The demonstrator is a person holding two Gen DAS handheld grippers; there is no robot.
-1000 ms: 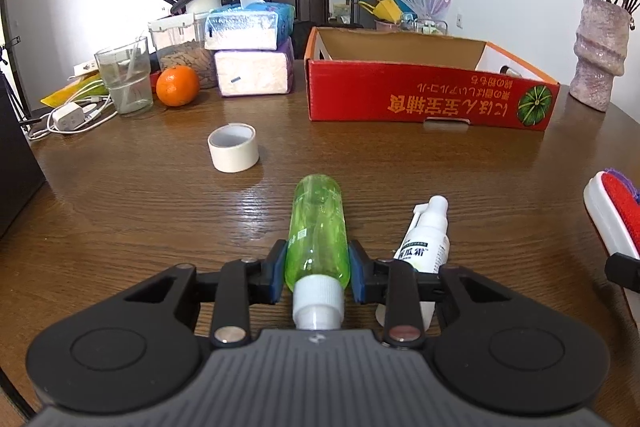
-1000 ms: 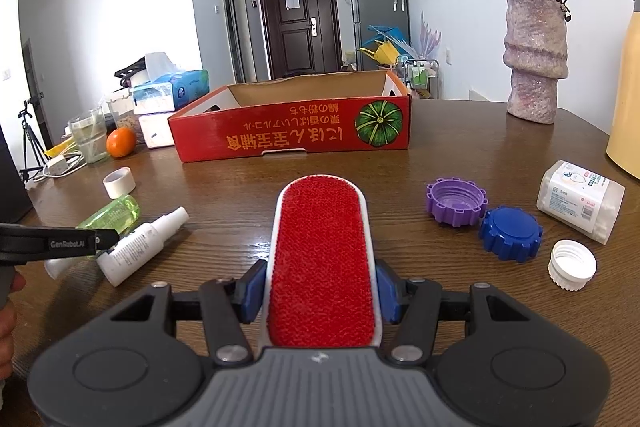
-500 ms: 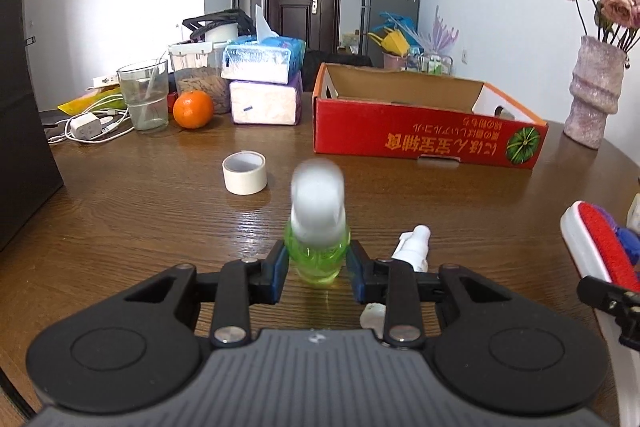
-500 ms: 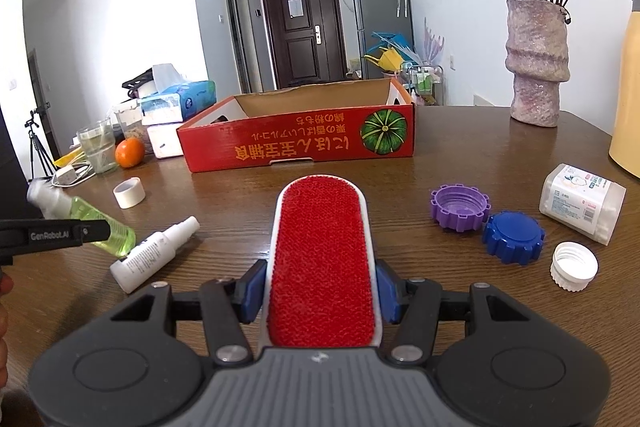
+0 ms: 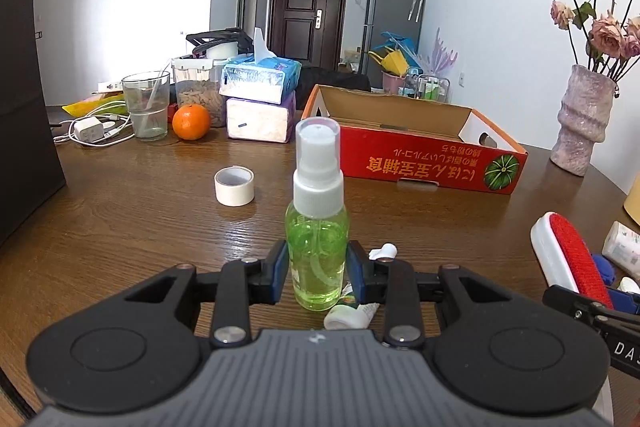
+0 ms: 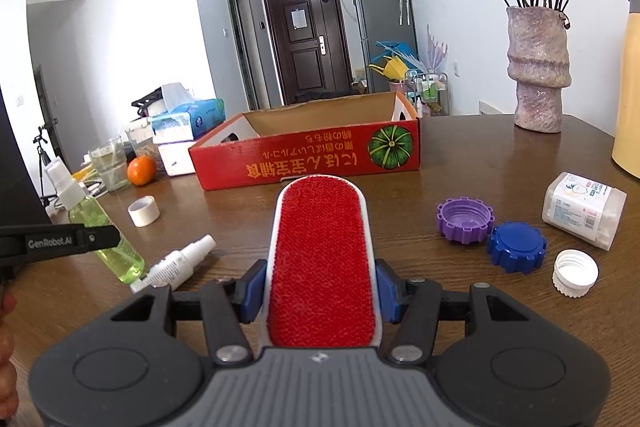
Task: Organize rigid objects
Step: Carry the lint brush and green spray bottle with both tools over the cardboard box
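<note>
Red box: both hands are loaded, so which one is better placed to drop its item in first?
Probably the right. The right gripper holds the lint brush pointed straight at the red box, with bare table between. The left gripper holds the green spray bottle farther left of the box.

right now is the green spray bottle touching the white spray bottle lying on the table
Cannot tell. In the right wrist view the green spray bottle, tilted in the left gripper, overlaps the white spray bottle at its base, with no clear gap or contact visible.
</note>
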